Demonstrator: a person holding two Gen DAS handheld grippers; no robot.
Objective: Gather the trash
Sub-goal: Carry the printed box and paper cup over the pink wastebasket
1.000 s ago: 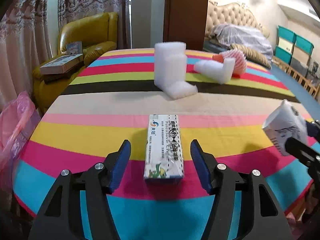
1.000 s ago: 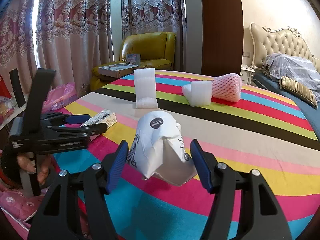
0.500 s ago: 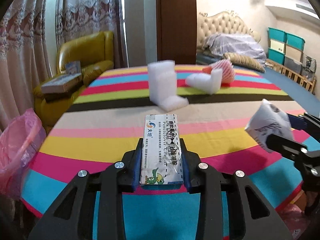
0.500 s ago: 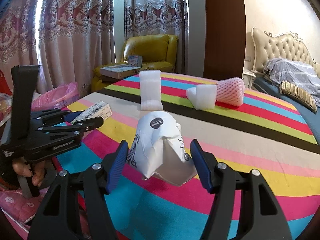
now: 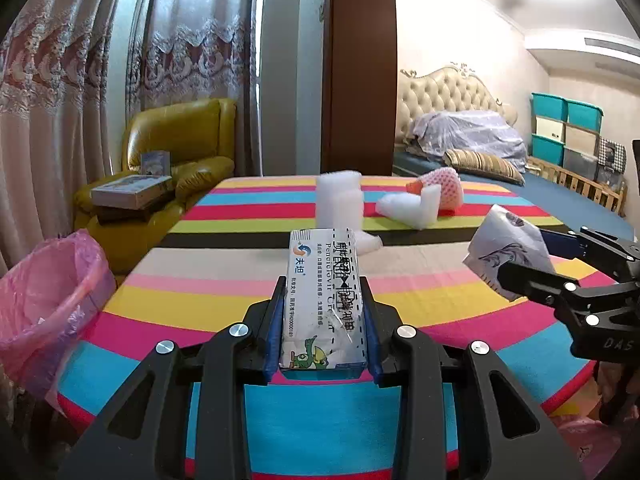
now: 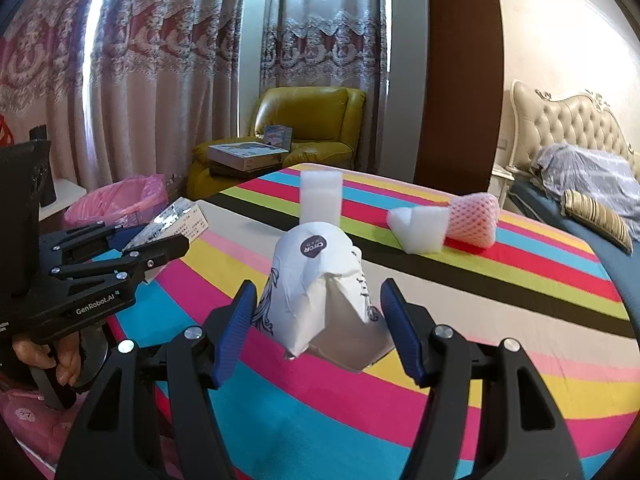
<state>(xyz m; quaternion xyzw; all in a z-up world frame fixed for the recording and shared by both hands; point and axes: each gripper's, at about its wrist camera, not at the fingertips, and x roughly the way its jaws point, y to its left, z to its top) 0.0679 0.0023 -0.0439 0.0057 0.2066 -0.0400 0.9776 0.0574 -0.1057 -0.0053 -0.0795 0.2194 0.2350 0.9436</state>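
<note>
My left gripper (image 5: 324, 282) is shut on a white medicine box (image 5: 320, 312), which it holds lengthwise and clear of the striped table (image 5: 200, 312). The right wrist view shows that box (image 6: 180, 220) sticking out of the left gripper (image 6: 160, 232) at the left, with a person's hand on the handle. My right gripper (image 6: 319, 284) is shut on a crushed white paper cup (image 6: 312, 300), its blue pads pressing both sides. The cup (image 5: 504, 248) also shows in the left wrist view, raised above the table's right side.
A bin lined with a pink bag (image 5: 44, 292) stands off the table's left edge. Two white foam pieces (image 5: 340, 200) (image 5: 412, 208) and a pink foam net (image 5: 444, 188) lie at the far side. Behind are a yellow armchair (image 5: 180, 140) and a bed.
The left jaws closed on the medicine box and lifted it off the table, tipping upward. The right gripper kept its hold on the cup and shifted a little.
</note>
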